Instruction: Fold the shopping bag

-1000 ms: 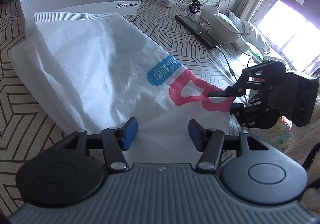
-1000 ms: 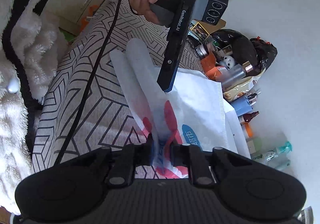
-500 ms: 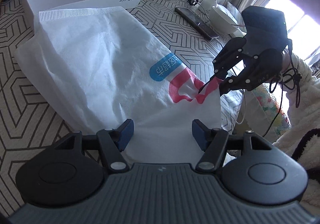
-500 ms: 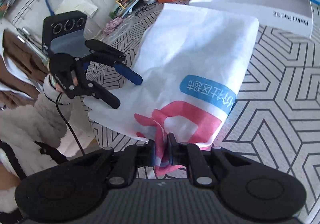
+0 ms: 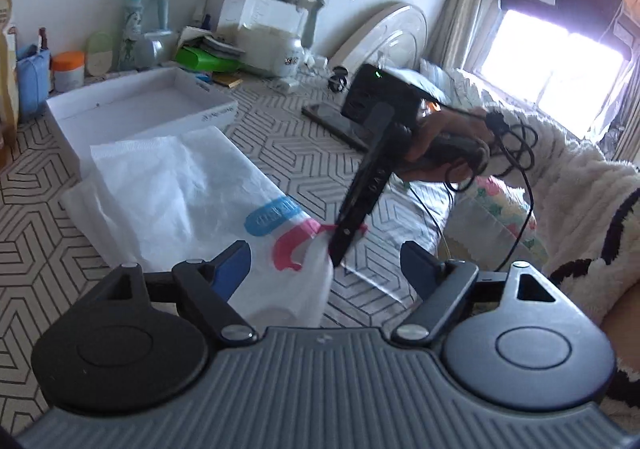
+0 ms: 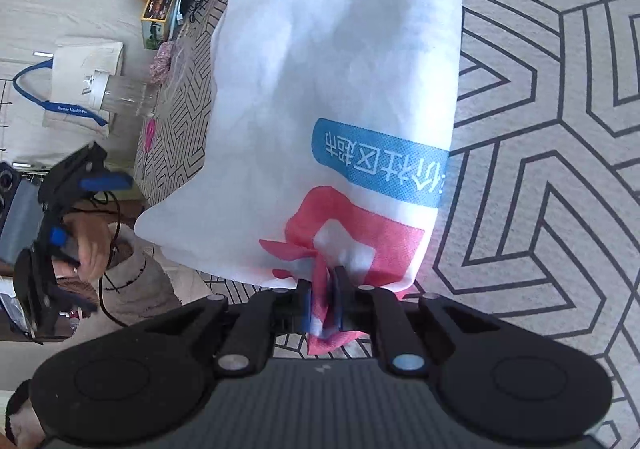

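A white non-woven shopping bag (image 5: 180, 193) with a blue label and pink print lies on the patterned table; it also fills the right wrist view (image 6: 336, 89). My right gripper (image 6: 323, 295) is shut on the bag's pink near end and holds it lifted and folding over; it shows in the left wrist view (image 5: 340, 249) pointing down at that end. My left gripper (image 5: 326, 263) is open and empty, raised near the bag's near edge, and shows at the left of the right wrist view (image 6: 68, 217).
A shallow white box (image 5: 136, 109) stands just behind the bag. A black phone (image 5: 332, 121) lies on the table at right. Bottles, jars and appliances line the far wall. A white fan (image 5: 384, 33) leans at the back. A bed with blankets (image 5: 500, 209) is at right.
My right gripper has lifted the bag's pink end and carried it over the bag toward the far side. My left gripper has risen and tilted up, staying open.
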